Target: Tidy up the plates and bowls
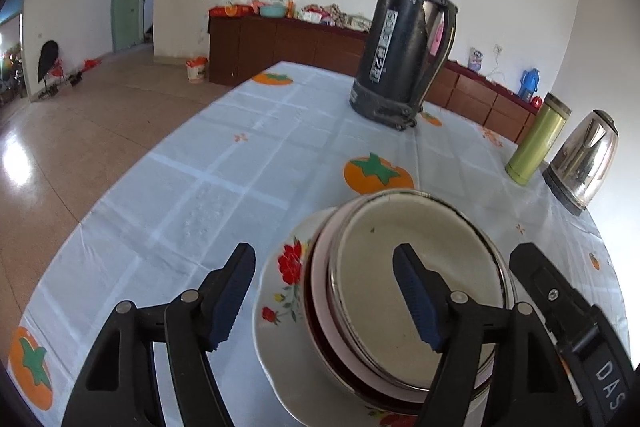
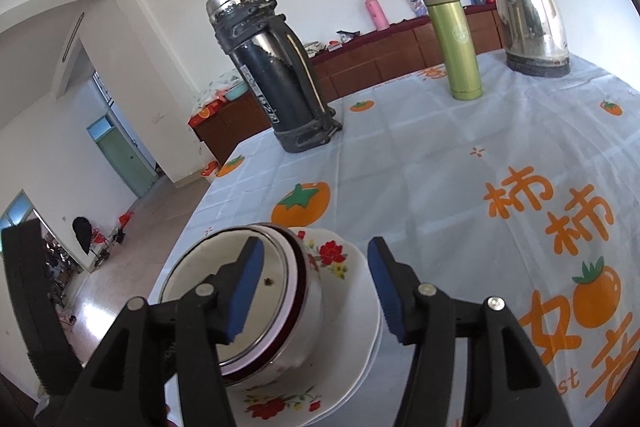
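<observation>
Bowl (image 1: 416, 291) sitting nested on plate (image 1: 276, 311), near table edge (image 1: 132, 187). Left gripper (image 1: 324, 295) and right gripper (image 2: 312, 291) both gaping, holding nothing; one finger of each hovering over bowl, other finger outside wall. Stack likely rigid, glazed, slippery, chip-prone; plate probably best gripped at rim. Flask (image 1: 404, 39), green tumbler (image 1: 536, 139), kettle (image 1: 580, 163) standing well apart, blocking nothing.
</observation>
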`<state>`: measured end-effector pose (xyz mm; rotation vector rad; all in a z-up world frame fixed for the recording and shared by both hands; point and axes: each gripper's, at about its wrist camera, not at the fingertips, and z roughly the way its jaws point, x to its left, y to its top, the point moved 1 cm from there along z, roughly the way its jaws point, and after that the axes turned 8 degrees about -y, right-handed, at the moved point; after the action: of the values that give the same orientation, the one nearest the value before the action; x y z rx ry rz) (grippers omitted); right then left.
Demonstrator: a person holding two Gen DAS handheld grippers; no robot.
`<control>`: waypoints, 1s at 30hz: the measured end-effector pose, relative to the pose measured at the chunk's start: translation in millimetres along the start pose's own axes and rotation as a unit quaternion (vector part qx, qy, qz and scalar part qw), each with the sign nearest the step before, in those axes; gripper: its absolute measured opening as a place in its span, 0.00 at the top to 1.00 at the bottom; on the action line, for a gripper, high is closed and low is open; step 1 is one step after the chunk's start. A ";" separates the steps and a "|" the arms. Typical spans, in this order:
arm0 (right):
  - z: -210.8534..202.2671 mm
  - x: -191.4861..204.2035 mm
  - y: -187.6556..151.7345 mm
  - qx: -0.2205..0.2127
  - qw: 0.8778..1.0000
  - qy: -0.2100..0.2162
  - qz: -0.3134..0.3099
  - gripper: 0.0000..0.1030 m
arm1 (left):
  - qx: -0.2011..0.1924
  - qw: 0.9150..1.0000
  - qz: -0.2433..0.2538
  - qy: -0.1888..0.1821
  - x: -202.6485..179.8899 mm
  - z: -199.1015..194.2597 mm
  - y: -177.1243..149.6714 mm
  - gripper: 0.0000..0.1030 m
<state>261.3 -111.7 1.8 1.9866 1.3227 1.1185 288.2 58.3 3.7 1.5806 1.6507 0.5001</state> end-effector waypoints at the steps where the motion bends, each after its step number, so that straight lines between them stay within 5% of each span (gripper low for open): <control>1: -0.5 0.4 -0.5 -0.003 1.000 0.000 -0.002 0.45 | -0.010 1.000 0.001 0.002 0.8 -3.0 1.1 0.29; 6: -5.8 -0.2 -4.2 -0.033 0.999 -0.007 -0.008 0.27 | -0.027 0.999 0.027 0.023 -1.0 -4.7 -0.2 0.29; 14: 2.3 -4.2 -7.5 -0.029 0.999 -0.016 -0.014 0.24 | 0.011 0.999 0.025 0.019 1.0 5.3 -4.7 0.27; 30: 3.1 -8.6 -10.6 -0.021 1.000 -0.018 -0.013 0.21 | 0.015 0.998 0.043 0.034 -0.8 -1.4 -7.0 0.22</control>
<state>257.0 -115.3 -11.0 1.9453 1.2915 1.0844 282.5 56.8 -0.4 1.6787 1.6532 0.5813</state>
